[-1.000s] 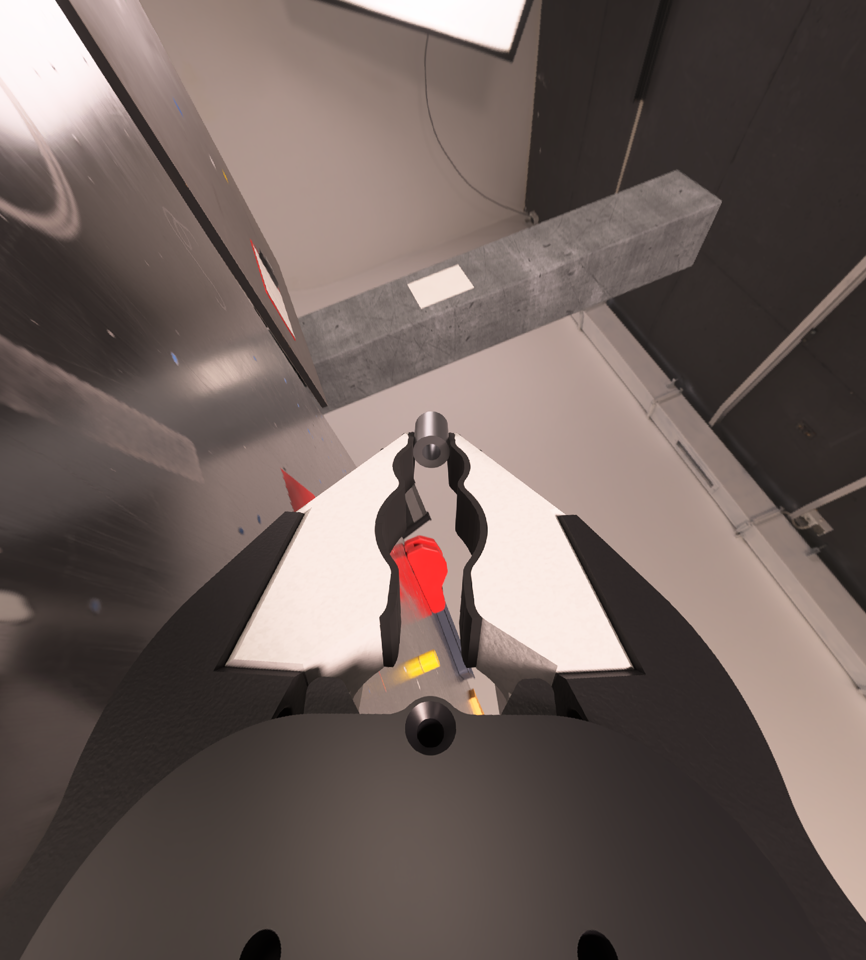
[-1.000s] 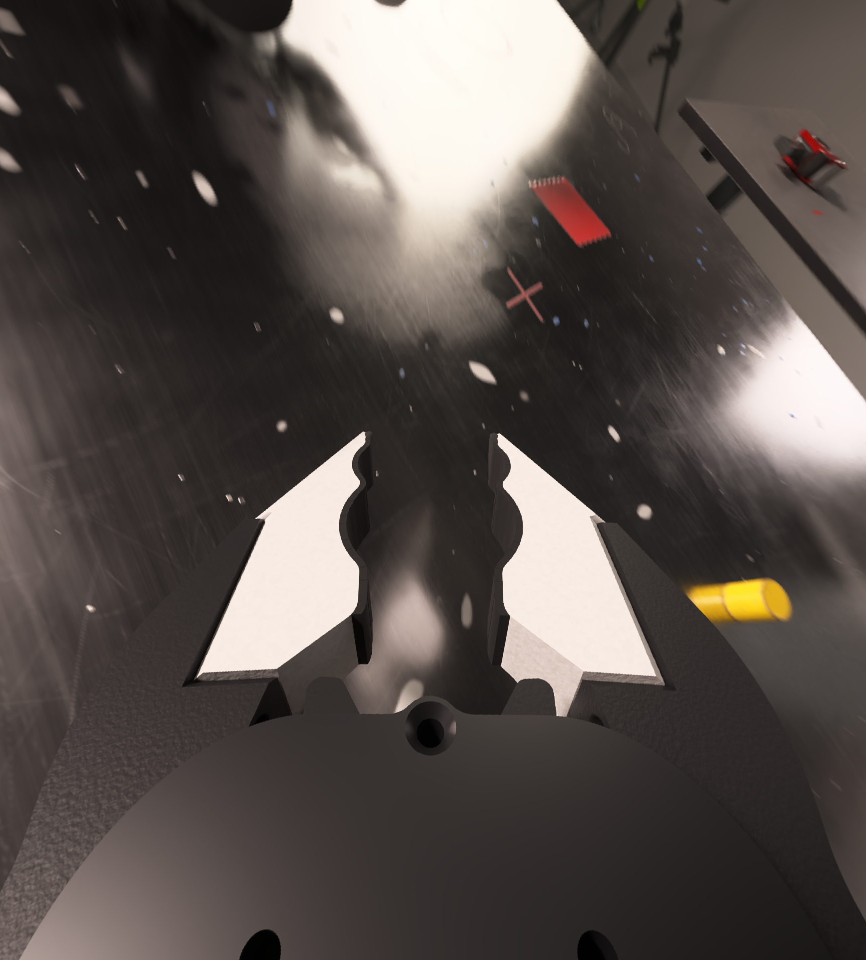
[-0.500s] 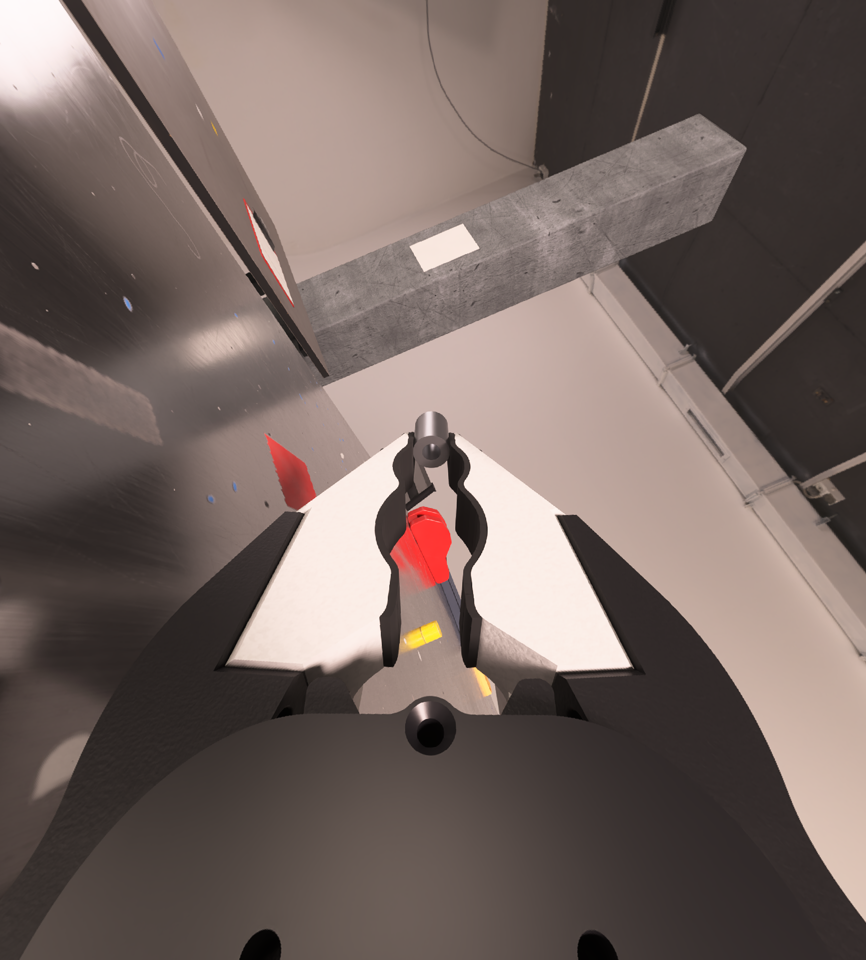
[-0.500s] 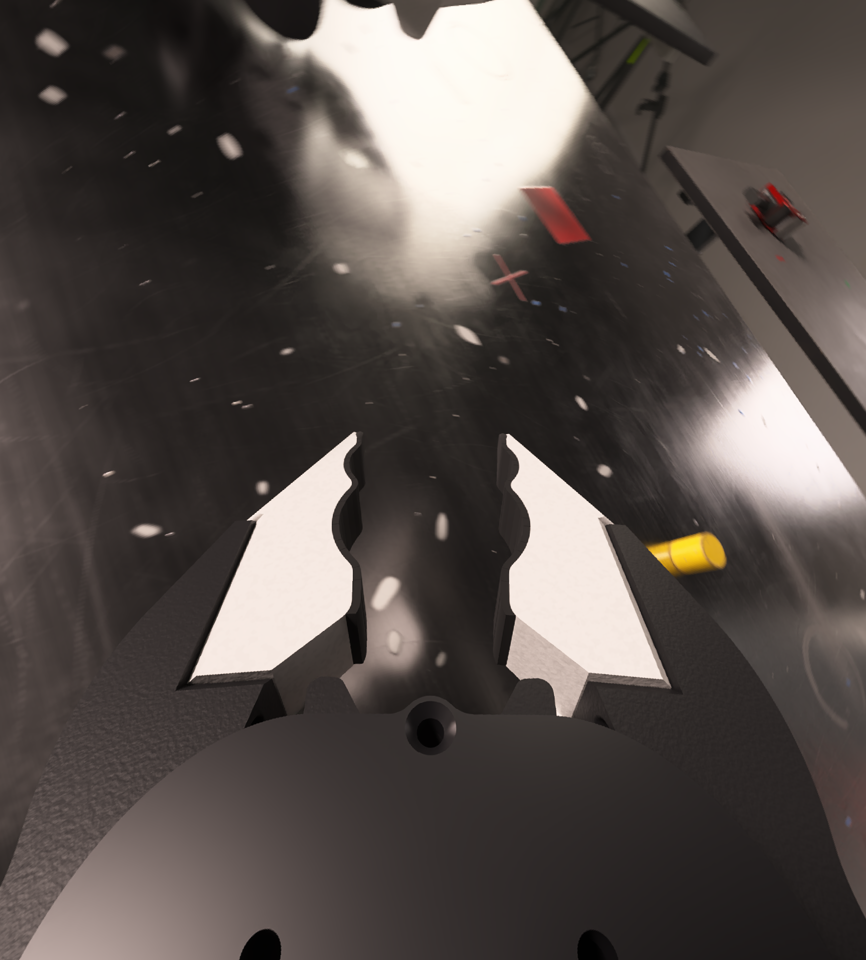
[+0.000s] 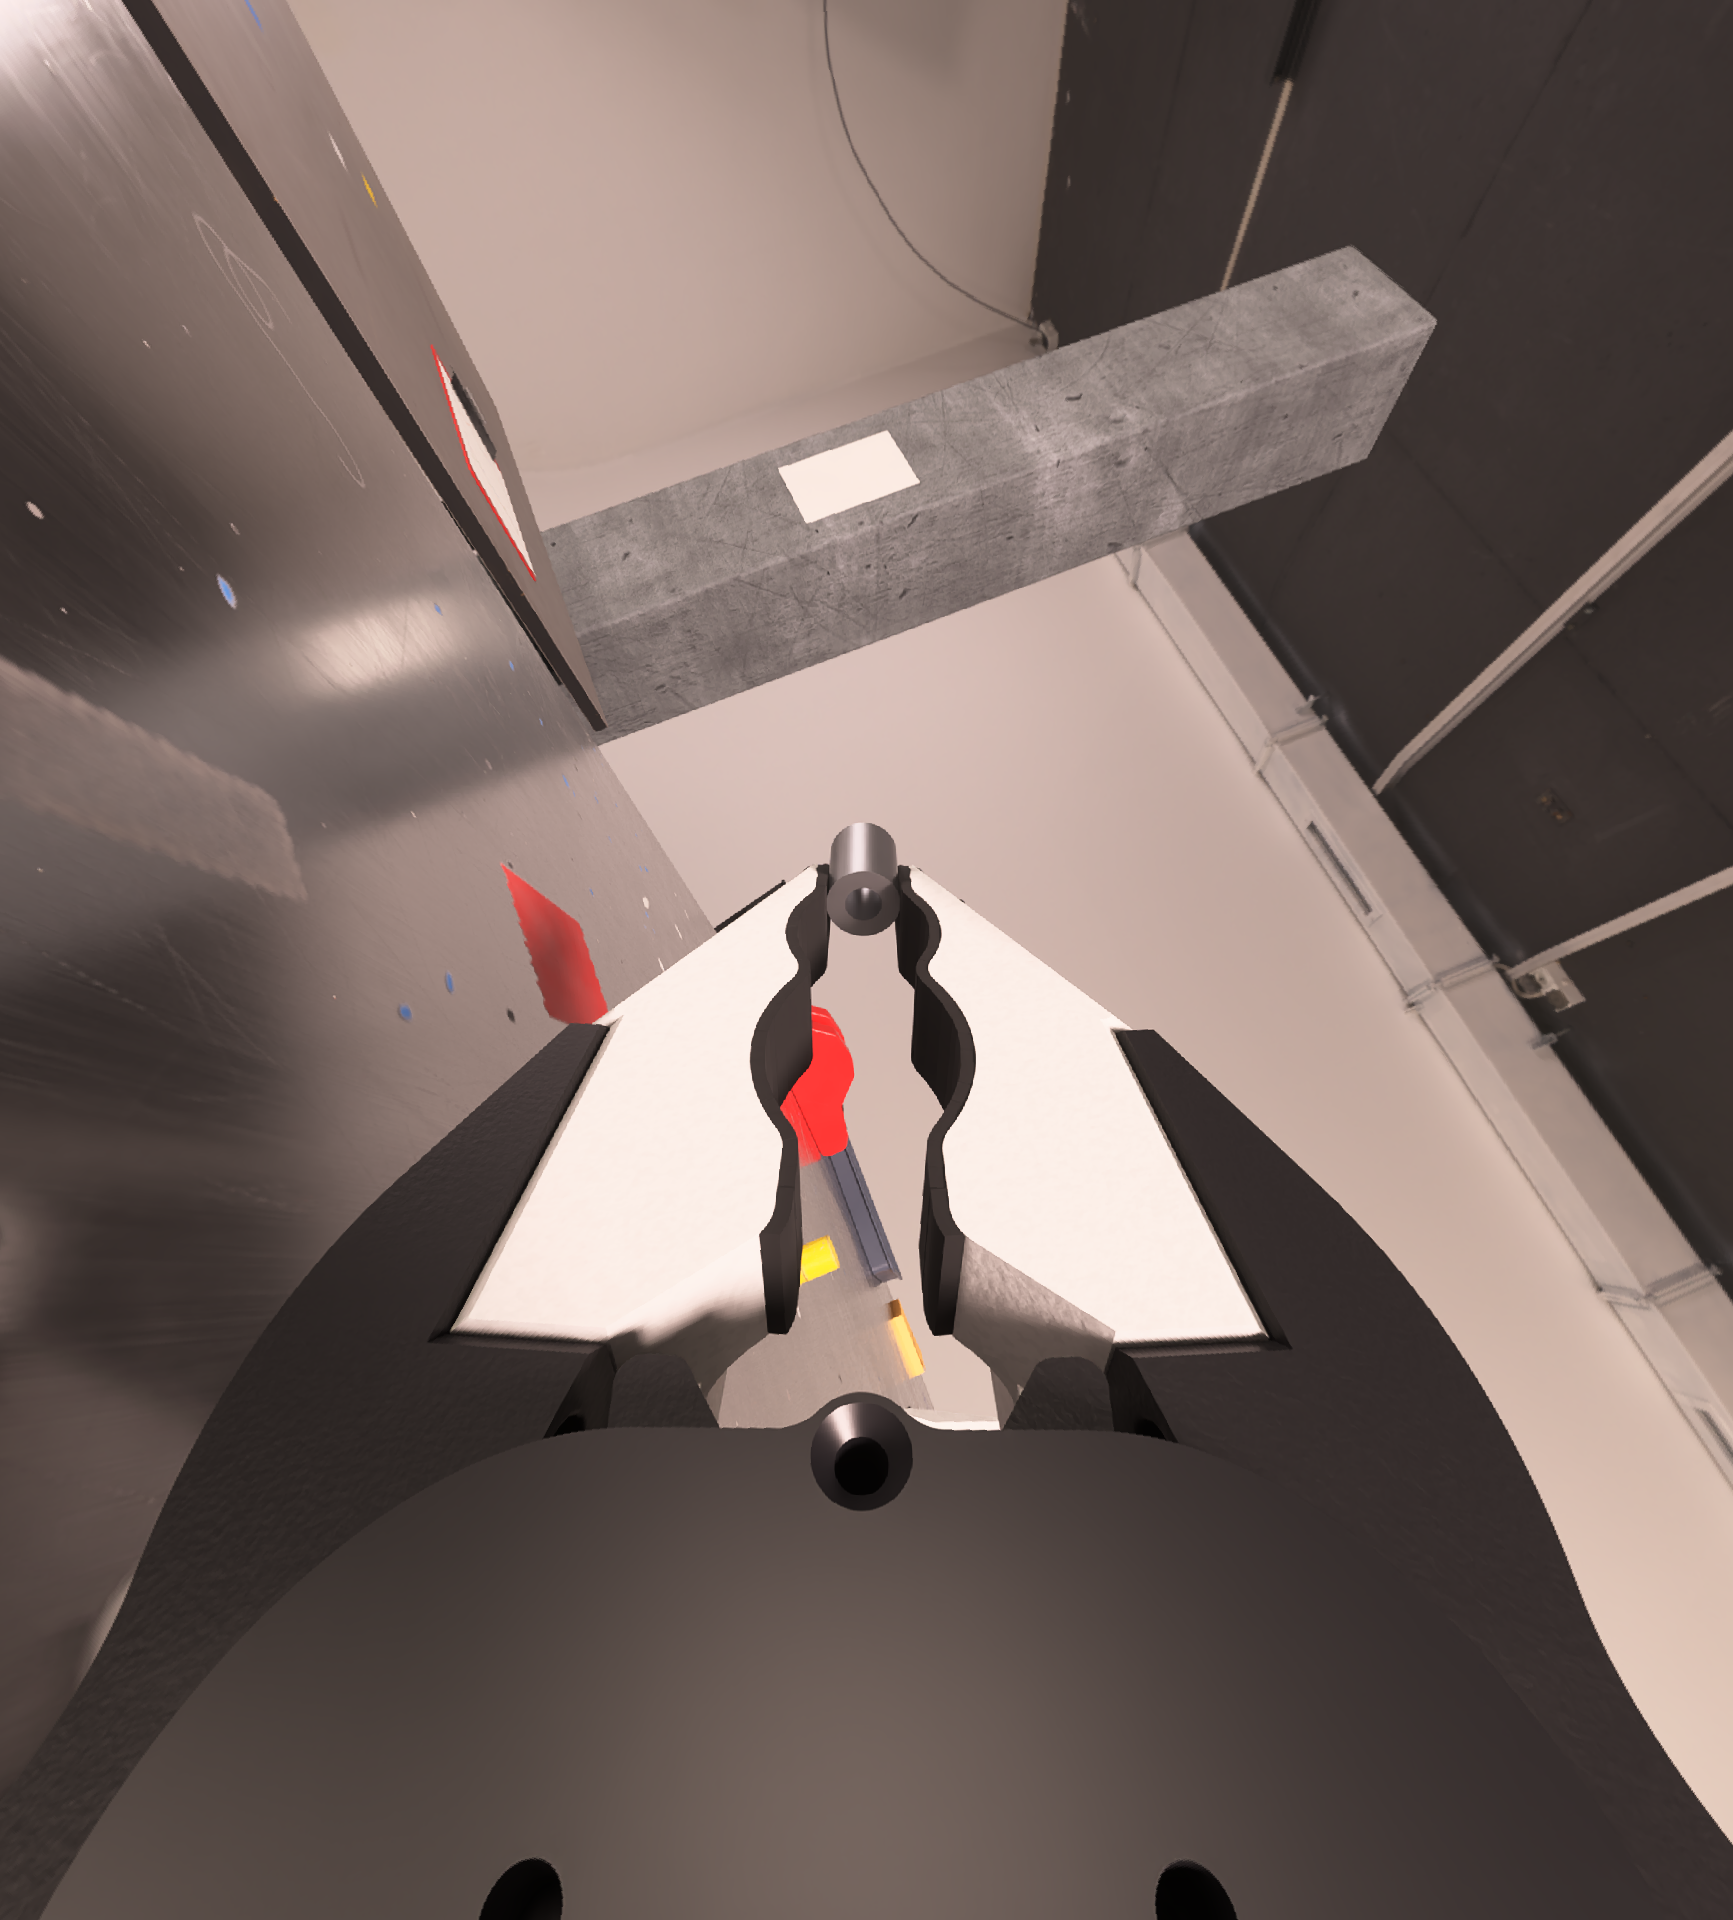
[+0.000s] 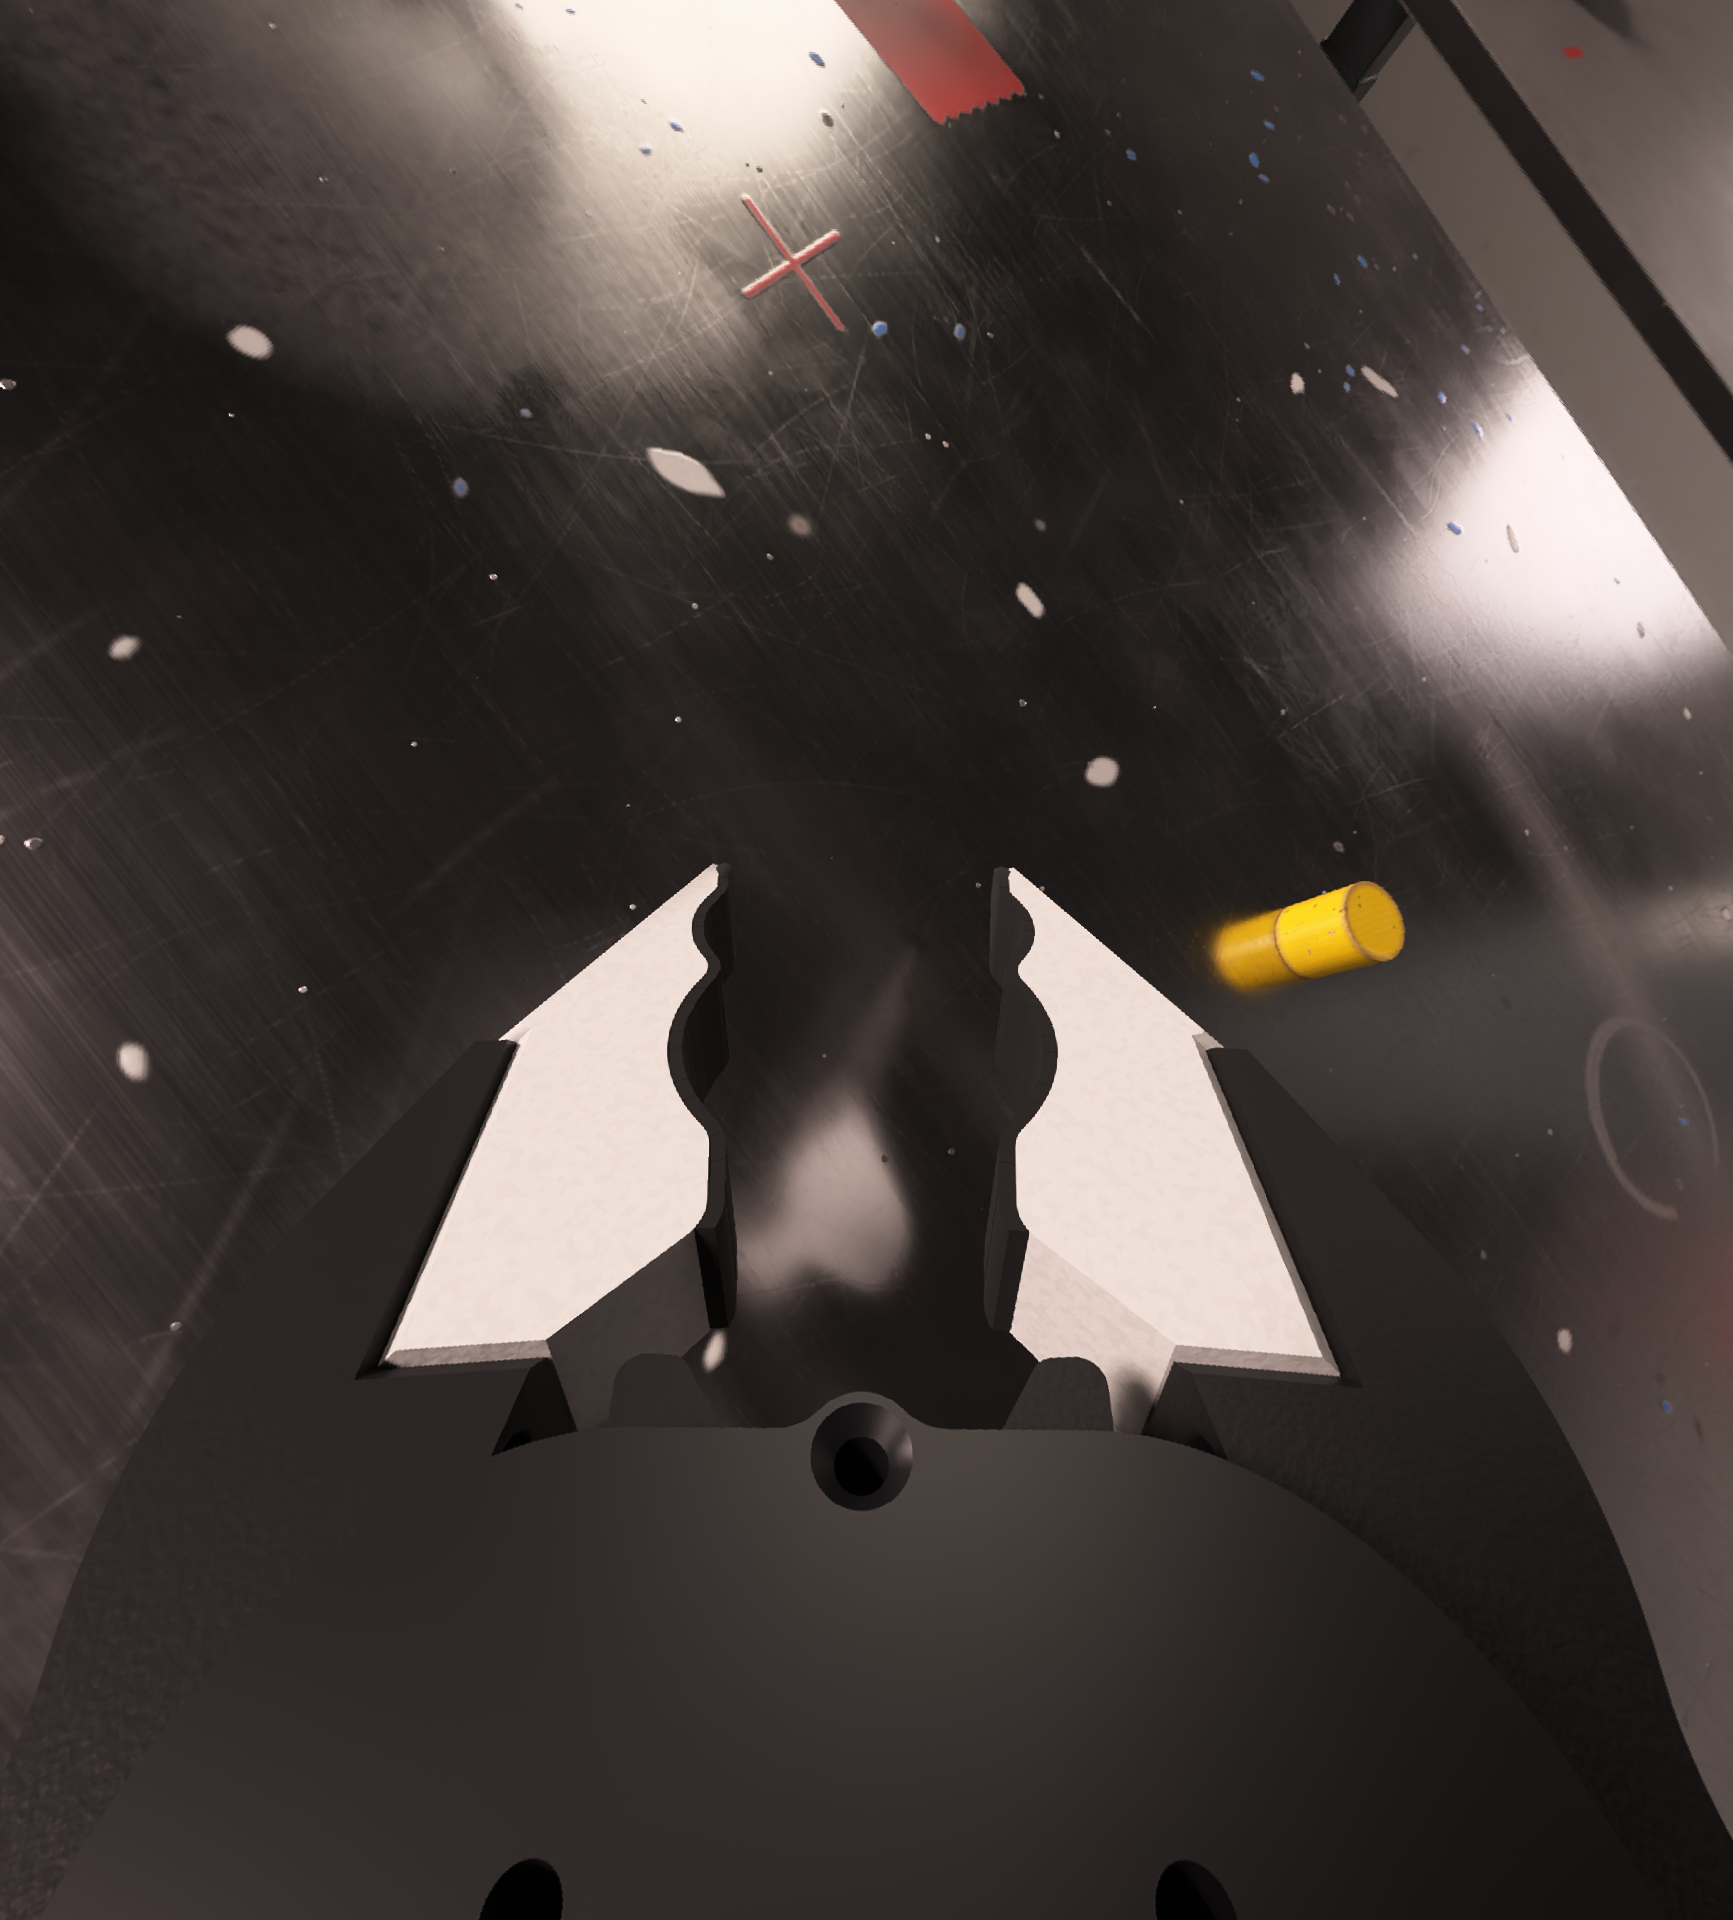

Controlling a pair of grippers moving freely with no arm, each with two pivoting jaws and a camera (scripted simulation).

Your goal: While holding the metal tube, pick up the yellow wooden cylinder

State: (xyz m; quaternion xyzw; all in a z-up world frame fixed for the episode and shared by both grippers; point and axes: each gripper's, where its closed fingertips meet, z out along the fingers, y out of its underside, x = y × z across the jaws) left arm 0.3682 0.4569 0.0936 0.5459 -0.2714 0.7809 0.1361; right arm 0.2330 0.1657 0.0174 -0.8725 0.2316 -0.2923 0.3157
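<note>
Left gripper (image 5: 862, 902) comes first: in the left wrist view its two fingertips are pinched onto one short metal tube (image 5: 862, 883), seen end-on with its bore facing the camera, while the scalloped jaws farther back stand slightly apart. It is tilted so that the dark metal table (image 5: 166, 727) runs up the left side. On that table lies one red tape patch (image 5: 555, 951). Through the gap between the fingers show one red-handled tool (image 5: 826, 1081) with a grey blade, one yellow block (image 5: 818, 1259) and one small orange piece (image 5: 906, 1340). One grey concrete beam (image 5: 997, 499) crosses the pale room behind.

Right gripper (image 6: 862, 894), in the right wrist view, is parted with nothing between its two fingers, pointing down at the scratched table (image 6: 322, 623). One yellow wooden cylinder (image 6: 1309, 933) lies on its side on the table, to the right of the right fingertip and clear of it. Farther off are one red cross mark (image 6: 794, 265) and one red tape strip (image 6: 929, 52). A second tabletop (image 6: 1672, 208) shows at the upper right.
</note>
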